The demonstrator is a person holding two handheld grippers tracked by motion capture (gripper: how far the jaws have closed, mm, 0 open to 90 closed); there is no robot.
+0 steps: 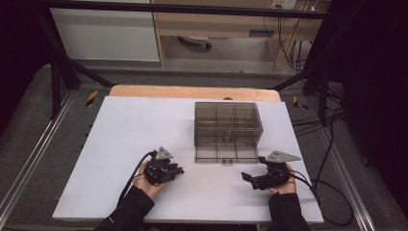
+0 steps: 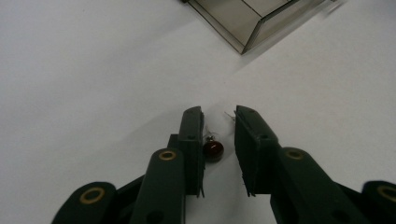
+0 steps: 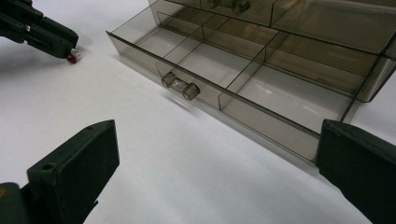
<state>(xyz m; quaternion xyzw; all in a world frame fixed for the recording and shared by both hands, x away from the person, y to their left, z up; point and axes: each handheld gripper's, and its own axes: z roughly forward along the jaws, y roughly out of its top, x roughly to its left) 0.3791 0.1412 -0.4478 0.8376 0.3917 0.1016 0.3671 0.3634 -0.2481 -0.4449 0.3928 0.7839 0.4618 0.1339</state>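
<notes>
A small dark-red bulb with thin wire legs (image 2: 213, 149) lies on the white table between the jaws of my left gripper (image 2: 219, 123). It rests against the left pad, with a gap to the right pad. The right gripper view has this bulb (image 3: 71, 58) at the tip of the left gripper (image 3: 65, 46). A smoky clear drawer cabinet (image 1: 226, 120) stands mid-table with its bottom drawer (image 3: 243, 79) pulled out, its compartments empty. My right gripper (image 3: 219, 163) is open wide in front of that drawer, nothing between its jaws. In the high view, the left gripper (image 1: 179, 169) and right gripper (image 1: 252, 179) flank the drawer front.
The white table top (image 1: 120, 144) lies on a wooden board. The drawer has a clear knob handle (image 3: 180, 85) at its front. A corner of the drawer (image 2: 247, 18) sits just ahead of the left gripper. Cables (image 1: 327, 192) trail off the table's right edge.
</notes>
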